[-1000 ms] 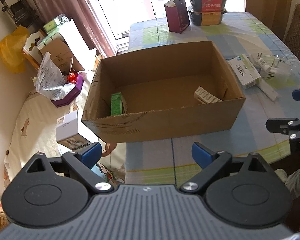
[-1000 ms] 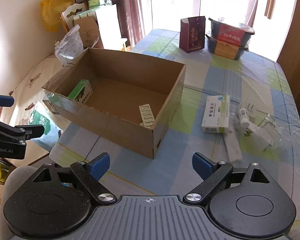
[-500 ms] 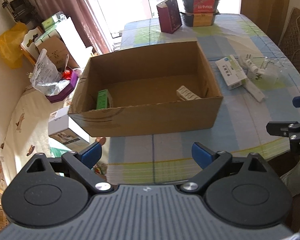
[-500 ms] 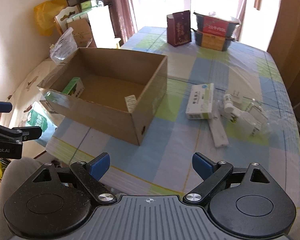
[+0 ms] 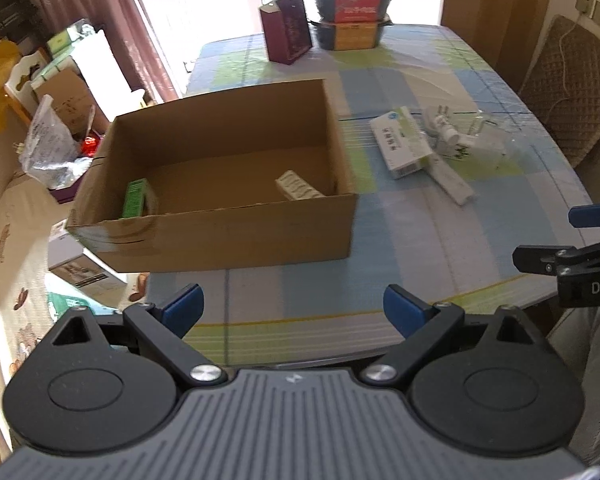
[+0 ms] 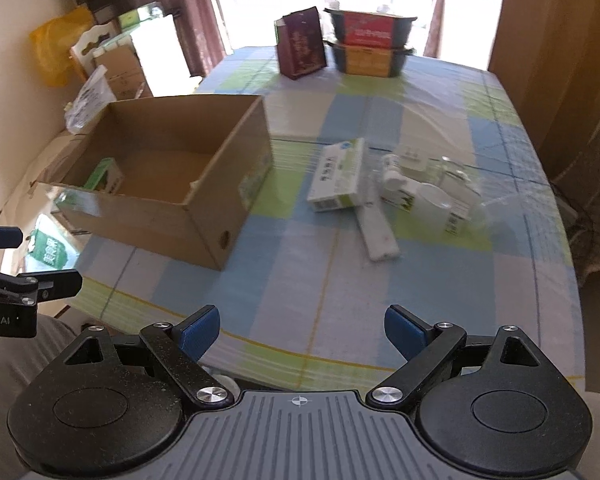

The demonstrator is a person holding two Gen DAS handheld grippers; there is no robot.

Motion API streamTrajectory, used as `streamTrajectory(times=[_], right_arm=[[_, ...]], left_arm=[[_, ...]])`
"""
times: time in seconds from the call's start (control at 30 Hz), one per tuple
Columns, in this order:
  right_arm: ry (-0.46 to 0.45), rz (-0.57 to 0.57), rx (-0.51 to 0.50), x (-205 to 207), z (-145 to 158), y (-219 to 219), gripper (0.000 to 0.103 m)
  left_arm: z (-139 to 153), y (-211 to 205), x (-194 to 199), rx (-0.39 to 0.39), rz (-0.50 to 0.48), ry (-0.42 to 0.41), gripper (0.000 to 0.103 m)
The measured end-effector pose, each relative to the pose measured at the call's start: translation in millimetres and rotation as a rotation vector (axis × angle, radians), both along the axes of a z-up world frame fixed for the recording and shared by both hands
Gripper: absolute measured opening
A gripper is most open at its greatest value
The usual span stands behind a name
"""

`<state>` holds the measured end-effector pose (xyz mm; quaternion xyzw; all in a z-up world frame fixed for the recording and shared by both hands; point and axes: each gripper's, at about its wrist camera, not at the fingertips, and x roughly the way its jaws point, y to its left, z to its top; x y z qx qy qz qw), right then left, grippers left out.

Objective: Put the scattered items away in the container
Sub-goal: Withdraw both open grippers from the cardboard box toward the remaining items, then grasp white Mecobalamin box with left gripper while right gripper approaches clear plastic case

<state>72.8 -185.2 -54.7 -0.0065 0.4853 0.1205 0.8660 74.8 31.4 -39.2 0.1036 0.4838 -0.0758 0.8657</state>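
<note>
The cardboard box point(image 5: 220, 184) is sitting open on the bench point(image 6: 340, 280), already holding two small packs; a white medicine box point(image 6: 336, 176) and bottles are lying just beside. Both claws, left point(image 5: 293, 308) and right point(image 6: 302, 330), are hanging spread and empty.

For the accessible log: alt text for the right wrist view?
Open right tongs hover empty over a checked tablecloth. Ahead left, an open cardboard box holds a green carton; to its right lie a medicine box, a white stick and small bottles.
</note>
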Motion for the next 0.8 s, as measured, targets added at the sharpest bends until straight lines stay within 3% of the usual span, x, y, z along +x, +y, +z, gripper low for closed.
streamTrajectory(times=[0.43, 0.8], right_arm=[[0.012, -0.151, -0.019, 8.3, -1.4, -62.7, 0.094], [0.013, -0.214, -0.033, 23.6, -6.7, -101.9, 0.094]], left_arm=[[-21.5, -62.1, 20.0, -0.062, -0.105, 0.054, 0.095], [-30.7, -109.2, 57.5, -0.058, -0.174, 0.071, 0.095]])
